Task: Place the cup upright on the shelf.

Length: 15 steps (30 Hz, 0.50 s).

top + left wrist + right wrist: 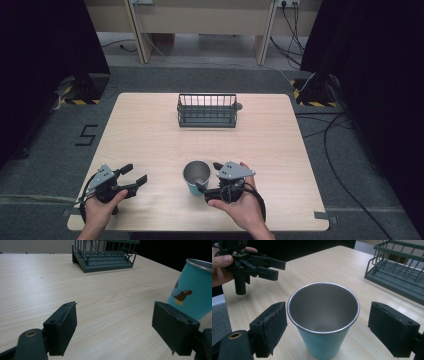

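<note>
The cup [323,320] stands upright on the table [150,130], between the right gripper [327,330]'s open pads, untouched; its base is cut off. Beyond it stands a rack [207,110]. The left gripper [134,176], beside the cup, is wide open and empty.

a blue cup [323,325] with a bare metal inside and a shiny rim stands upright and empty on the pale wooden table [150,135], near its front edge. a small cartoon figure is printed on its blue wall, seen in the left gripper view.
</note>
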Motion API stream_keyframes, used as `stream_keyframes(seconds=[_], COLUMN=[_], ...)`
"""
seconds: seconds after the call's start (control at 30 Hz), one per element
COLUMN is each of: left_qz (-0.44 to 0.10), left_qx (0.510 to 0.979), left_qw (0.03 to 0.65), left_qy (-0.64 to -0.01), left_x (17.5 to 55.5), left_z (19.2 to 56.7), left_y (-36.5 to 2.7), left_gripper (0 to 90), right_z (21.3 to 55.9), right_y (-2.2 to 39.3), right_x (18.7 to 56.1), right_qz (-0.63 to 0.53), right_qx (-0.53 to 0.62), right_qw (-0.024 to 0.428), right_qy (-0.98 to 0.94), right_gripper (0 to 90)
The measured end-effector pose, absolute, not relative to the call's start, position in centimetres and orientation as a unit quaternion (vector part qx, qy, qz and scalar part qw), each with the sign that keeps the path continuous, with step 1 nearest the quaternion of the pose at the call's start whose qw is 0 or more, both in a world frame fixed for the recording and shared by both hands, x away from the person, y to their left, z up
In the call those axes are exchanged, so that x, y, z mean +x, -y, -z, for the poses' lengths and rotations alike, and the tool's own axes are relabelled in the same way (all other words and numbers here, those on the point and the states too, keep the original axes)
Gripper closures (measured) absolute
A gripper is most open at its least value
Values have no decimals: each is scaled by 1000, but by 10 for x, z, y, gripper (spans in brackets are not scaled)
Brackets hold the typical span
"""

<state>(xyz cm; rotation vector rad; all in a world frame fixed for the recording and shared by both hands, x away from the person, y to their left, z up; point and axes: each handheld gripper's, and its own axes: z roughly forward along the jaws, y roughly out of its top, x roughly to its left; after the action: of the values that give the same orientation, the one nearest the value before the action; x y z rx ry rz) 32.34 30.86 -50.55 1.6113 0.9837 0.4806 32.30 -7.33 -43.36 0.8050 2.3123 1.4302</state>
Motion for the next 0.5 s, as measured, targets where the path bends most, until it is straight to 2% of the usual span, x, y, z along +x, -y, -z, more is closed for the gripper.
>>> stream_keyframes(seconds=[0.5], left_qz=[-202], left_qx=[685], left_qw=[562], left_qy=[-418], left_x=[324], left_z=[506], left_y=[-308], left_gripper=[196], right_z=[441], right_y=[54], right_x=[334], right_qz=[-486], right_qx=[286], right_qw=[145], right_qy=[-813], right_gripper=[125])
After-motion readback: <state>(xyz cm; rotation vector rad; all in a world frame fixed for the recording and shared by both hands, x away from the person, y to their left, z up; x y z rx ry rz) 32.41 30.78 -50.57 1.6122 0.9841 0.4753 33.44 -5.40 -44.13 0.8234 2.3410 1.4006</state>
